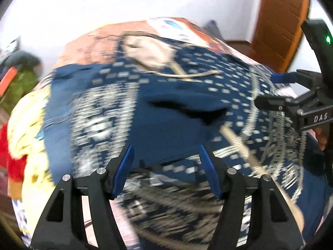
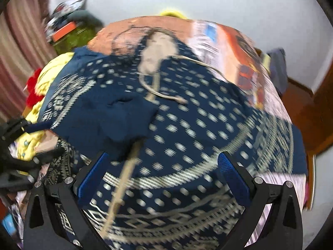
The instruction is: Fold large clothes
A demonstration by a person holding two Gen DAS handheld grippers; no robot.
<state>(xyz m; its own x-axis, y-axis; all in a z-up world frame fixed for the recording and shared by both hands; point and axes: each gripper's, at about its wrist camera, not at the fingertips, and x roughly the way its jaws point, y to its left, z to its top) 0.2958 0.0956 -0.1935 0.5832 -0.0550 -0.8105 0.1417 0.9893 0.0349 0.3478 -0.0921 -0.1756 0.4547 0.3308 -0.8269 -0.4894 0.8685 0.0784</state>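
A large navy garment with white woven patterns (image 1: 166, 112) lies spread over the bed, with a beige neckline and cords (image 1: 149, 54) at its far end. It fills the right wrist view too (image 2: 187, 129). My left gripper (image 1: 166, 148) is open just above the cloth, holding nothing. My right gripper (image 2: 162, 158) is open over the patterned hem, holding nothing; it also shows at the right edge of the left wrist view (image 1: 268, 89). The left gripper shows dimly at the left edge of the right wrist view (image 2: 18, 133). Both views are motion-blurred.
The bed has an orange and white printed cover (image 2: 229, 41). Yellow (image 1: 27, 125) and red (image 1: 14, 156) clothes are piled at the bed's left side. A green heap with an orange box (image 2: 68, 33) lies by the wall. A wooden door (image 1: 285, 20) stands at right.
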